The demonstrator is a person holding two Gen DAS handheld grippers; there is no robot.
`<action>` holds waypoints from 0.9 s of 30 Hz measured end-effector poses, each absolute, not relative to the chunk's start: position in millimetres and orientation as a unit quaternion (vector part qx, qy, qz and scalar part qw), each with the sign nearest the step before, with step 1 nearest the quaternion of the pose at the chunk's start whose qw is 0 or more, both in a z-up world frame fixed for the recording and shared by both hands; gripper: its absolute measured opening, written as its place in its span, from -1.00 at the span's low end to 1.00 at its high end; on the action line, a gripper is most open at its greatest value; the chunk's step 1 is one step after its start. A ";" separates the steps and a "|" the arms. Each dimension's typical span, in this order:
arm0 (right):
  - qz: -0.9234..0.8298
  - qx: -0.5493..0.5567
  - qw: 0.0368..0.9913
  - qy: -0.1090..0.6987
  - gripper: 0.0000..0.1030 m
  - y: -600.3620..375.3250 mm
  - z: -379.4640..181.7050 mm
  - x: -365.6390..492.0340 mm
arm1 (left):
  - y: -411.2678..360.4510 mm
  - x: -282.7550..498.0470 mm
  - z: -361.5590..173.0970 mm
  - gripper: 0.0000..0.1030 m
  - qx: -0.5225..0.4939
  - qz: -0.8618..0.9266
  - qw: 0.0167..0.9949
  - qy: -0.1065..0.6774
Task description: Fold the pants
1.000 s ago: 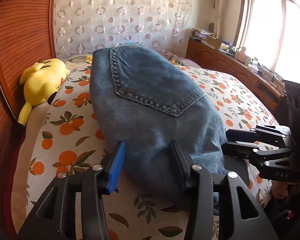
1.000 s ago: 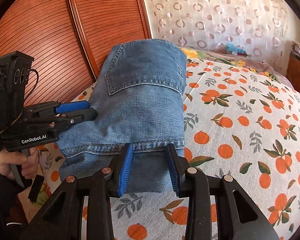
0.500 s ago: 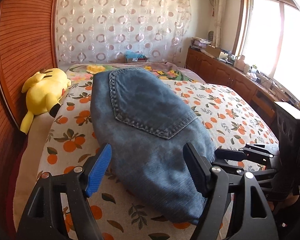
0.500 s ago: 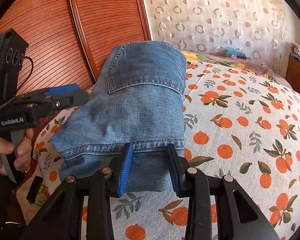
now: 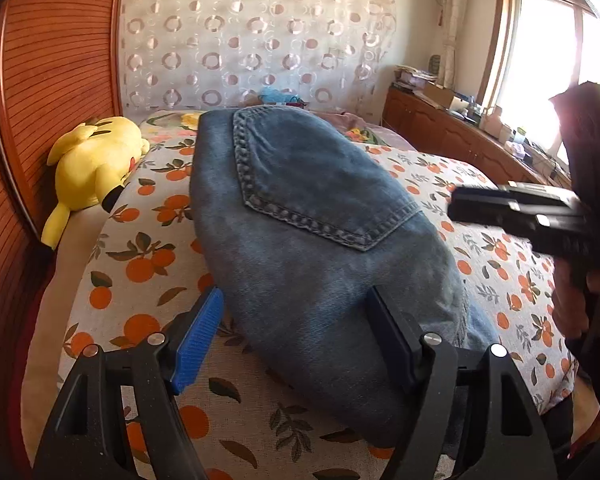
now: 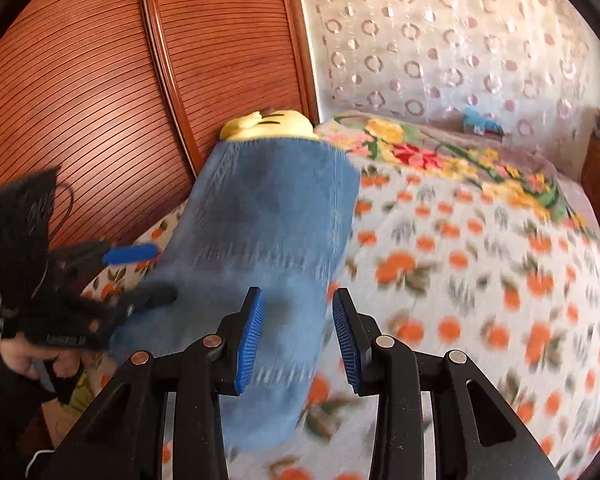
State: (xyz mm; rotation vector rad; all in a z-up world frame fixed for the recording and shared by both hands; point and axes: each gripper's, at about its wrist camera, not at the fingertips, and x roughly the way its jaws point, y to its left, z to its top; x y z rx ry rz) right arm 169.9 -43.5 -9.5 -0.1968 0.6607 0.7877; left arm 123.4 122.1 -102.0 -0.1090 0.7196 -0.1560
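Blue denim pants point(image 5: 316, 248), folded compact, back pocket up, lying flat on bed nr wood-wall side.

Showing a bedroom: ribbed reddish-brown wooden headboard point(image 5: 52, 92) curving at left, sheer white curtain with ring pattern point(image 5: 252, 36) hanging behind, orange-fruit-print bedsheet point(image 5: 140, 256) covering the bed, low brown wooden cabinet point(image 5: 440, 132) standing under a sunlit wood-framed window point(image 5: 540, 64).

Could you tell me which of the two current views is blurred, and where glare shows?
Right wrist view: motion-blurred throughout, smearing the jeans and orange-print bedsheet. Left wrist view: sharp, jeans pocket stitching crisp, but the window is blown out white, with fisheye bending at the edges.
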 end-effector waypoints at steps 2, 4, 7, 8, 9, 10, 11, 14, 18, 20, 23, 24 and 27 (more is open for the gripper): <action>0.383 -0.107 0.864 0.309 -0.29 -30.8 -2.1 185.2 | 124.2 123.6 -99.8 0.45 -0.056 -0.071 0.932 0.351; 0.394 -0.125 0.859 0.302 -0.29 -17.1 1.0 200.3 | 126.8 123.9 -95.1 0.45 -0.054 -0.065 0.935 0.344; 0.410 -0.148 0.849 0.298 -0.29 3.9 0.4 223.6 | 132.4 128.9 -91.3 0.45 -0.056 -0.055 0.936 0.343; 0.412 -0.156 0.847 0.299 -0.29 11.7 -0.6 231.5 | 134.6 131.0 -92.2 0.45 -0.058 -0.053 0.935 0.347; 0.413 -0.161 0.845 0.299 -0.29 15.5 -2.6 239.5 | 137.6 134.2 -93.7 0.45 -0.062 -0.050 0.933 0.352; 0.413 -0.167 0.844 0.300 -0.29 20.6 -3.5 247.3 | 139.1 136.4 -94.8 0.45 -0.064 -0.049 0.932 0.355; 0.414 -0.171 0.842 0.301 -0.29 23.8 -4.5 252.6 | 140.9 138.0 -96.1 0.45 -0.065 -0.049 0.931 0.356; 0.402 -0.180 0.841 0.315 -0.29 29.5 -11.5 272.9 | 142.4 143.1 -101.8 0.45 -0.063 -0.048 0.928 0.365; 0.391 -0.167 0.833 0.355 -0.28 38.1 -26.0 304.7 | 143.7 146.3 -109.9 0.45 -0.064 -0.052 0.924 0.374; 0.400 -0.150 0.825 0.370 -0.24 40.4 -35.7 315.5 | 144.9 147.6 -112.2 0.45 -0.067 -0.053 0.923 0.376; 0.406 -0.146 0.826 0.363 -0.18 43.3 -37.9 321.8 | 148.8 149.6 -116.3 0.45 -0.077 -0.058 0.920 0.381; 0.405 -0.149 0.827 0.361 -0.17 45.0 -37.7 322.2 | 149.8 150.1 -117.4 0.45 -0.080 -0.059 0.919 0.382; 0.397 -0.160 0.832 0.353 -0.16 44.3 -34.9 315.0 | 150.7 152.9 -114.7 0.45 -0.080 -0.060 0.918 0.384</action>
